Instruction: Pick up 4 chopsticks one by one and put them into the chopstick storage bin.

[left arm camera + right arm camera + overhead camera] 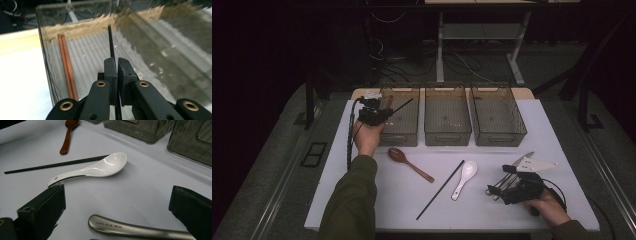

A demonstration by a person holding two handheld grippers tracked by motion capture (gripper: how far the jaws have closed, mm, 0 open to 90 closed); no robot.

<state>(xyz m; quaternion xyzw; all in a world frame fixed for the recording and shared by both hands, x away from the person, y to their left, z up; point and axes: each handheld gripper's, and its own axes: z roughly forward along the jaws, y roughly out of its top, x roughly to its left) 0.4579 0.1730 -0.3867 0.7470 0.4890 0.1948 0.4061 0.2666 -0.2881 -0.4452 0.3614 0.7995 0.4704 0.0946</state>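
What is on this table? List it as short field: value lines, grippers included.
left gripper: shut on black chopstick, over left bin
in left bin: two reddish-brown chopsticks
right gripper: open, a metal handle between its jaws
on table: wooden spoon, second black chopstick, white spoon
middle bin, right bin: nothing seen inside

This looks like a lab or recording studio, not a home. Black curtains close off a dark room, loose cables trail over grey carpet, and a metal-legged desk frame stands beyond the far edge of a white surface set up as a test bench.
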